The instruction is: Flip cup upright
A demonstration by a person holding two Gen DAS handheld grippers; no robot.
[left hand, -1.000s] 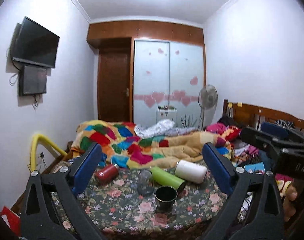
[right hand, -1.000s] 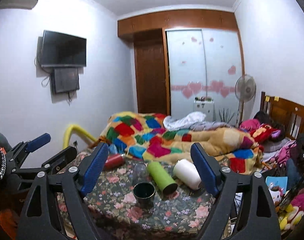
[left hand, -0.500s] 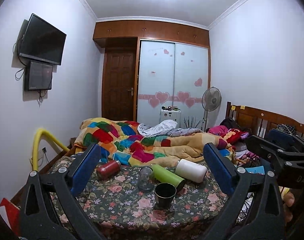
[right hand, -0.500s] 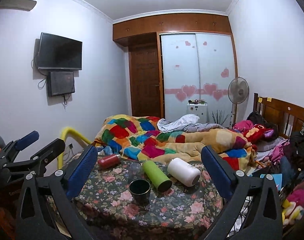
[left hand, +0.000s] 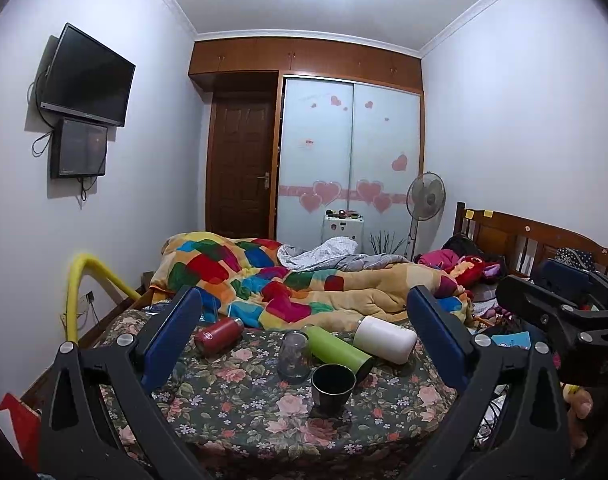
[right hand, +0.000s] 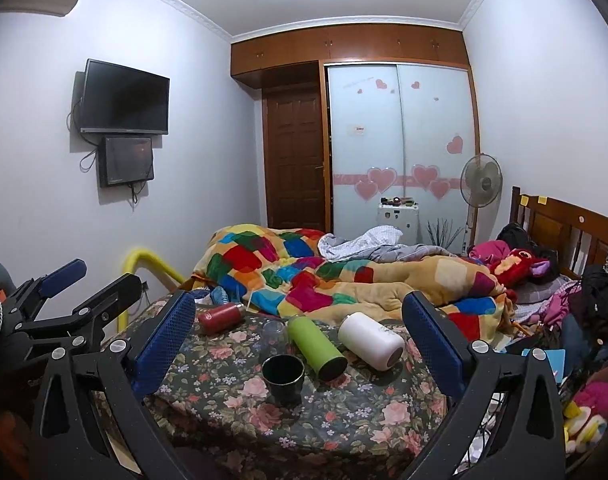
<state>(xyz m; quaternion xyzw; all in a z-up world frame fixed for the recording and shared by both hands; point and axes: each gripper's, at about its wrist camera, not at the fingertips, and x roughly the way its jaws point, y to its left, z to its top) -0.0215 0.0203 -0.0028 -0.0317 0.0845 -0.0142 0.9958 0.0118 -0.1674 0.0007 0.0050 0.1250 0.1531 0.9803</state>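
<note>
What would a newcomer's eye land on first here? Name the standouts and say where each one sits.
The patchwork blanket heaped on the bed behind the flowered table grabs attention first. On the table, a green bottle, white bottle and red bottle lie on their sides, near an upright dark cup and a clear glass. Pink hearts dot the wardrobe doors at the back.

A dark cup [left hand: 332,384] [right hand: 283,374] stands upright, mouth open to the ceiling, on the flowered bedspread, just in front of a clear glass and a lying green bottle
</note>
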